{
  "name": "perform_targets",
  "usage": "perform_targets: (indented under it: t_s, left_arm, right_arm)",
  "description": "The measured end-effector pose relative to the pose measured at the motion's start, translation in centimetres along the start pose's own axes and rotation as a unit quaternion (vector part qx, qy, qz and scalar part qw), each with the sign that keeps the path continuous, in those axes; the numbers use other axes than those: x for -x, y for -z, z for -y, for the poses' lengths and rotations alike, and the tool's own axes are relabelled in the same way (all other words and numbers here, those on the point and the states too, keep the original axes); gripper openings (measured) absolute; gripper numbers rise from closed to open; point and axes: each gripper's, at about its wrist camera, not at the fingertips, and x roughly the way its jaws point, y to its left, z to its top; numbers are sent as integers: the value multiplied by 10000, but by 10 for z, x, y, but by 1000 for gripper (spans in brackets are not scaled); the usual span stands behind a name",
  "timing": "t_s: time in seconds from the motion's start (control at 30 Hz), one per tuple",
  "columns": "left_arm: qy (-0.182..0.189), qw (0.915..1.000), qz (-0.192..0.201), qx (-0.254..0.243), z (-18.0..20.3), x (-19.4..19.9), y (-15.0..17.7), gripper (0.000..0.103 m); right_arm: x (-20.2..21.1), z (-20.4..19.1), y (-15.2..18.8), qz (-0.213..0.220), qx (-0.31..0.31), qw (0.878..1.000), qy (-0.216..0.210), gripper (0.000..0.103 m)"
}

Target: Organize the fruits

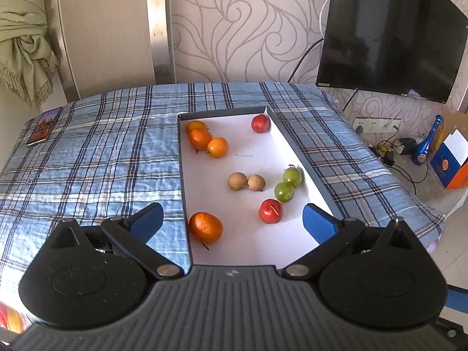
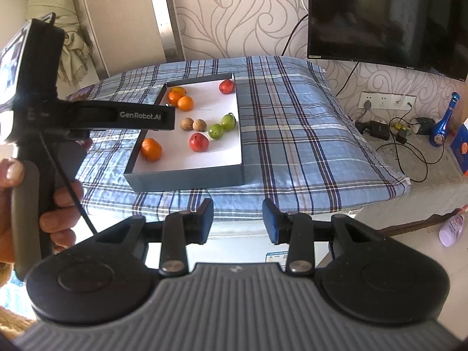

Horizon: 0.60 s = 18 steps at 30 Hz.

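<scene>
A shallow white tray with dark walls [image 1: 304, 161] lies on the plaid cloth and holds loose fruit. Three oranges [image 1: 201, 138] cluster at its far left corner, and a red fruit [image 1: 260, 122] sits at the far right. Two brown fruits [image 1: 247, 181] and two green ones [image 1: 288, 183] lie mid-tray. My left gripper [image 1: 232, 220] is open wide over the near end, with a lone orange [image 1: 205, 227] and a red fruit [image 1: 271, 210] between its blue fingertips, untouched. My right gripper [image 2: 238, 219] hangs open and holds nothing, short of the tray [image 2: 187, 180] at the table's near edge.
A phone [image 1: 44, 127] lies at the cloth's far left corner. A dark TV [image 1: 392, 29] hangs on the right wall. Below it are a blue bottle [image 1: 425, 143], a blue-orange box [image 1: 450, 161] and cables. A purple bottle [image 2: 452, 229] lies on the floor. A hand [image 2: 61, 204] grips the left tool's handle.
</scene>
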Motion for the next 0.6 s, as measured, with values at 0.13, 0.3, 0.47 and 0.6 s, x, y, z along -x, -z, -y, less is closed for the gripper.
perform_targets:
  t_s: [0.13,0.3,0.47,0.6]
  left_arm:
    - [-29,10000,-23,-11,1,-3,-1,103]
    - [-40,10000,-20,-27,1,-6,-1,103]
    - [-45,10000,-31,-33,2,-8,-1,103]
    - [-53,10000,-36,-60,4,-10,0,103]
  right_arm:
    - [0,1,0,-11,-3,10000,0,39]
    - [-1,2,0,-18,-5,10000,-8,40]
    - [-2,4,0,-36,-21,10000,-4,39]
    - [-2,5,1,-41,-36,10000,1,40]
